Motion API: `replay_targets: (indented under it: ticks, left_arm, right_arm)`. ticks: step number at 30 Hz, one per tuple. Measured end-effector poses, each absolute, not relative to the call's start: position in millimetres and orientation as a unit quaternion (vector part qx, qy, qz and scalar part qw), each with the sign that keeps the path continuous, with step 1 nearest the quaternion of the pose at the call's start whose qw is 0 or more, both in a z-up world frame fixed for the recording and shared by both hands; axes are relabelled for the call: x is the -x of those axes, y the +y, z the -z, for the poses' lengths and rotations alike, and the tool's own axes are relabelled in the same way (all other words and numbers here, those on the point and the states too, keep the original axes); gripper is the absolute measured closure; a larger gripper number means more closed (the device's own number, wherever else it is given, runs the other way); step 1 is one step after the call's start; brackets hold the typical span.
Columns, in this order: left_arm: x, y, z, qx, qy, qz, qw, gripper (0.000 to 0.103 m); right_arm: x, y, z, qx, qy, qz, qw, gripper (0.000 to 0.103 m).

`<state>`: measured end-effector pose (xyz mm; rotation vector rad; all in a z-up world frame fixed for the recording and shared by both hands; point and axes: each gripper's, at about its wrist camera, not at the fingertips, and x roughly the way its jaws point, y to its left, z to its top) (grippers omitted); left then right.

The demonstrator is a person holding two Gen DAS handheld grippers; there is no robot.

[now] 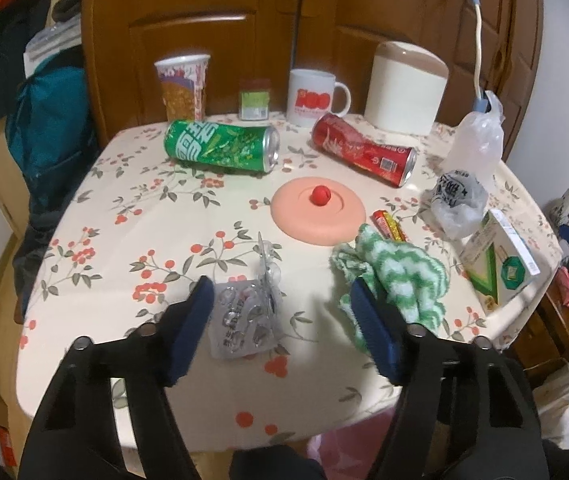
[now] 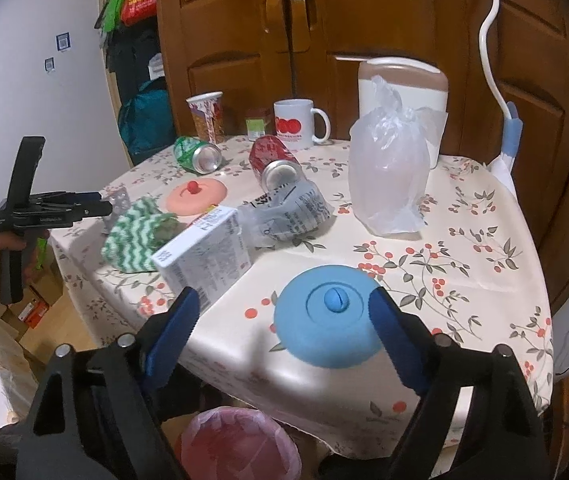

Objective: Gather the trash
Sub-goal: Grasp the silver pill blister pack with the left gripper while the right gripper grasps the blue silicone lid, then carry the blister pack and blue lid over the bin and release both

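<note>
My left gripper (image 1: 280,300) is open just above the near table edge, with a silver pill blister pack (image 1: 246,314) between its fingers, closer to the left finger. A green can (image 1: 220,145) and a red can (image 1: 362,152) lie on their sides further back. A crumpled printed wrapper (image 1: 458,200), a small red candy wrapper (image 1: 388,225) and a carton (image 1: 500,262) lie at the right. My right gripper (image 2: 284,312) is open over the table edge with a blue lid (image 2: 328,316) between its fingers. A pink-lined bin (image 2: 240,446) stands below.
A green-white cloth (image 1: 392,270), a pink lid (image 1: 318,210), a white mug (image 1: 310,98), a noodle cup (image 1: 182,88), a small jar (image 1: 254,100), a cream canister (image 1: 404,88) and a clear bag (image 2: 388,168) sit on the floral table (image 1: 124,240). A wooden wardrobe stands behind.
</note>
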<state>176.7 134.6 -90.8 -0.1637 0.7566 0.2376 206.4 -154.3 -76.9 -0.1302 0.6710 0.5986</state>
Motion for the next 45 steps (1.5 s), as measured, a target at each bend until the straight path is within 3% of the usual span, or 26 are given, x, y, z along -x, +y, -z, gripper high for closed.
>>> replay_targets:
  ticks: [4, 6, 7, 9, 21, 27, 35, 45]
  left_arm:
    - [-185, 139, 97, 0.086, 0.374, -0.111, 0.917, 0.053]
    - [-189, 141, 99, 0.087, 0.377, -0.108, 0.916, 0.072]
    - [-190, 142, 101, 0.090, 0.378, -0.108, 0.915, 0.076]
    - [-191, 147, 104, 0.105, 0.379, -0.103, 0.914, 0.092]
    - [-171, 155, 95, 0.142, 0.348, -0.094, 0.922, 0.096]
    - [-145, 130, 72, 0.140, 0.321, -0.067, 0.934, 0.096]
    - [-103, 69, 55, 0.128, 0.309, -0.011, 0.942, 0.096]
    - [-81, 15, 92, 0.124, 0.366, 0.050, 0.921, 0.096]
  right_arm:
    - [-218, -148, 85, 0.069, 0.336, -0.286, 0.895, 0.027]
    - [-222, -145, 89, 0.073, 0.341, -0.285, 0.893, 0.029]
    - [-224, -145, 91, 0.074, 0.342, -0.284, 0.892, 0.030]
    - [-227, -144, 94, 0.077, 0.347, -0.282, 0.891, 0.033]
    - [-246, -147, 111, 0.091, 0.371, -0.264, 0.886, 0.061]
    - [-255, -149, 118, 0.101, 0.379, -0.254, 0.884, 0.085]
    - [-245, -158, 111, 0.086, 0.366, -0.263, 0.889, 0.085]
    - [-156, -173, 90, 0.081, 0.340, -0.303, 0.886, 0.085]
